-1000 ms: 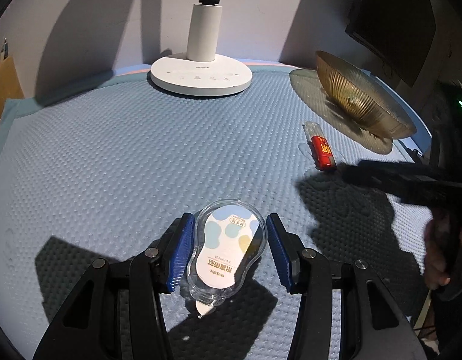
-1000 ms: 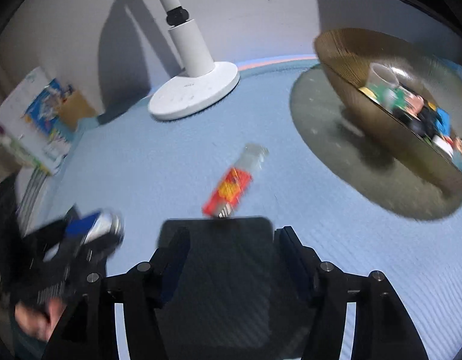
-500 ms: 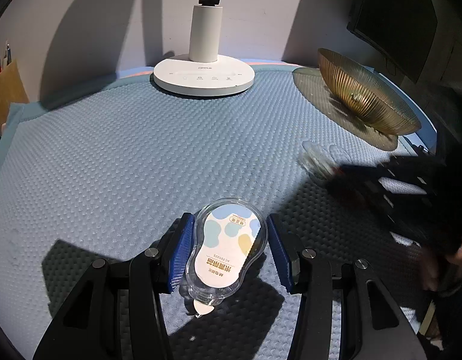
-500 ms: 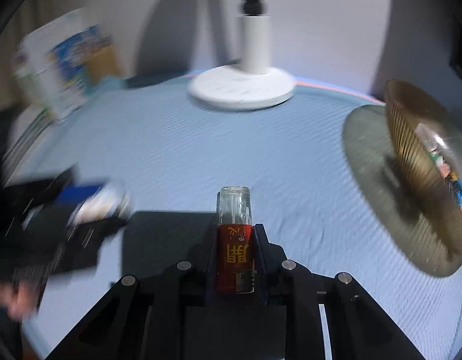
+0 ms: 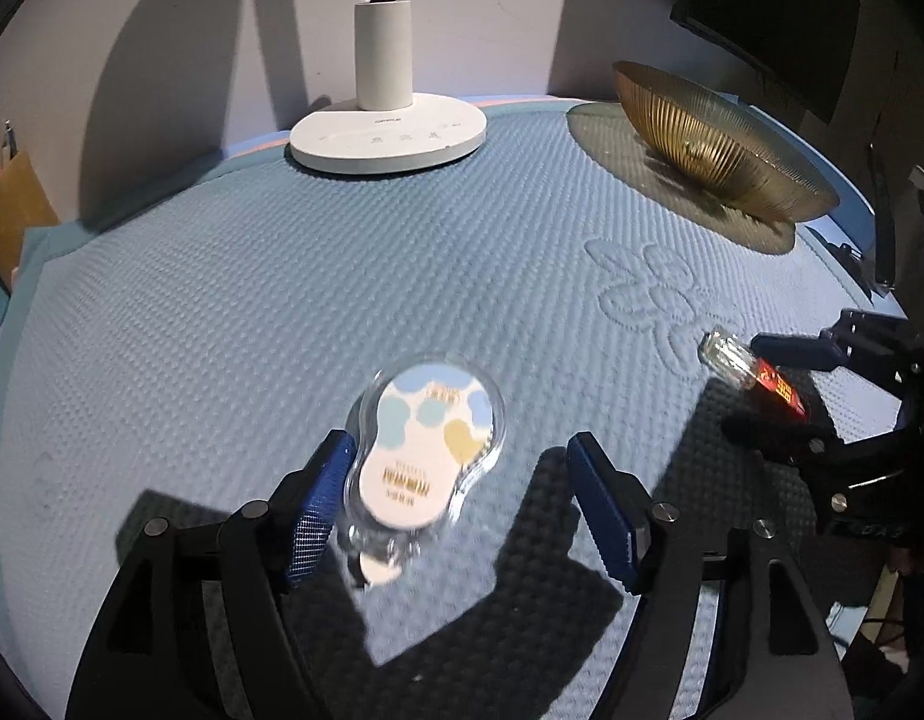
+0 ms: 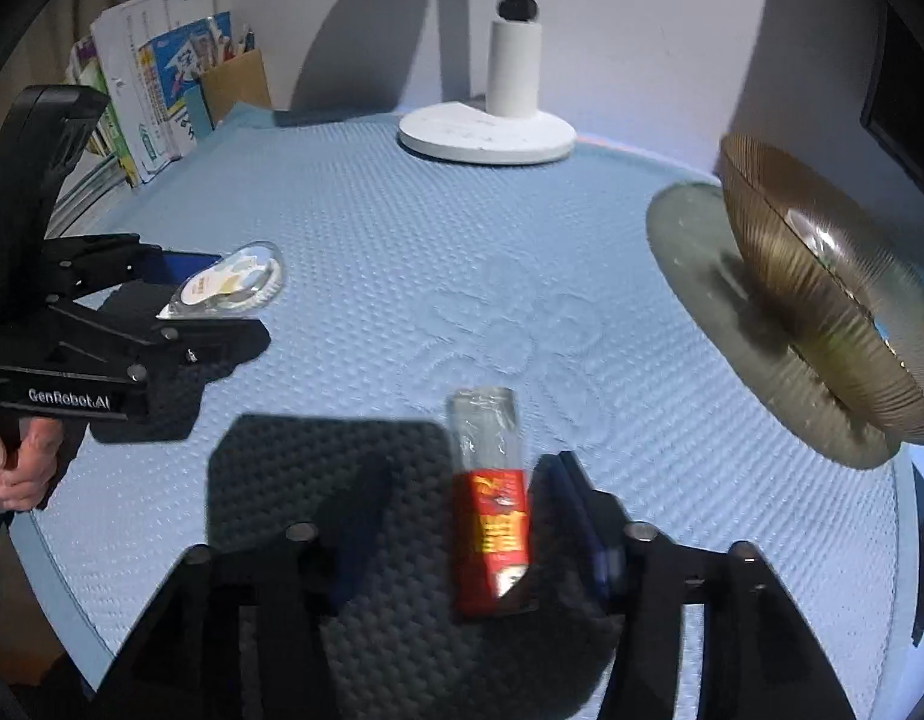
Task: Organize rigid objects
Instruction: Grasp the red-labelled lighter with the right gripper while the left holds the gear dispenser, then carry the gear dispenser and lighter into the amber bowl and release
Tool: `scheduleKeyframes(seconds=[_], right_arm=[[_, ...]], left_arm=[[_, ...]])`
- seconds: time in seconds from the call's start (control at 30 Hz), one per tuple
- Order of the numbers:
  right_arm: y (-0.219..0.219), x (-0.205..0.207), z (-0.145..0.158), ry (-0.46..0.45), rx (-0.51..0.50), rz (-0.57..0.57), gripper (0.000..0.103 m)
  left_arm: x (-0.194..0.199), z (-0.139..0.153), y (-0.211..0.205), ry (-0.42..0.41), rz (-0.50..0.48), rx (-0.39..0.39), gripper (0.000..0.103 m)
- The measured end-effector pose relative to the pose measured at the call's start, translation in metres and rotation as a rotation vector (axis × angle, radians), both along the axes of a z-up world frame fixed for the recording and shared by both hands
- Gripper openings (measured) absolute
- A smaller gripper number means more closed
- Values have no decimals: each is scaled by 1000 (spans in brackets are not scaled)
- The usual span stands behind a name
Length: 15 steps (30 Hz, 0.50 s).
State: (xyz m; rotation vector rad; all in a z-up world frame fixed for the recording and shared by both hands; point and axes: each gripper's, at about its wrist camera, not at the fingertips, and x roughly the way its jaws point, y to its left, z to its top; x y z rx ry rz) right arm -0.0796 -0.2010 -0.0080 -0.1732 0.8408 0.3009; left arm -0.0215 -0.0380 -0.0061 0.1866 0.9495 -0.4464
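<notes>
A clear paw-shaped case (image 5: 426, 450) with a pastel label lies blurred between the fingers of my left gripper (image 5: 459, 450). Those jaws are opening; the case leans by the left finger and the right finger (image 5: 600, 504) stands apart from it. A glass tube with a red label (image 6: 492, 516) sits between the fingers of my right gripper (image 6: 465, 471), whose jaws are also opening; it lies close to the right finger, the left one apart. The left wrist view shows the tube (image 5: 756, 372) and right gripper (image 5: 762, 387) at the right. A ribbed gold bowl (image 6: 822, 312) stands far right.
A white lamp base (image 5: 390, 132) stands at the back of the blue textured mat (image 5: 282, 300). Books and a cardboard holder (image 6: 162, 78) line the rear left. The gold bowl (image 5: 720, 144) rests on a round glass coaster. A dark screen (image 5: 762, 12) hangs at the right rear.
My left jaws have spread and the case has come loose and shifted. My right gripper closed on the tube, carried it nearer and to the right, and its jaws have now parted.
</notes>
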Motion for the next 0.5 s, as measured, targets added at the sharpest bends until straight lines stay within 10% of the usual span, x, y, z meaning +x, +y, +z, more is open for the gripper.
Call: scheduleKeyframes(seconds=[0.13,0.47,0.5], right_arm=[[15,-10,1,-20,3,36,22],[-36,-21,53,-108,164,-6,22],[-52,-21,60,-122,180,-37,22]], left_arm=[[0,3,1,-15,31,1,36],[3,41,-47,-86,-42,-26,33],[4,47,-54,-91,-55,-45,21]])
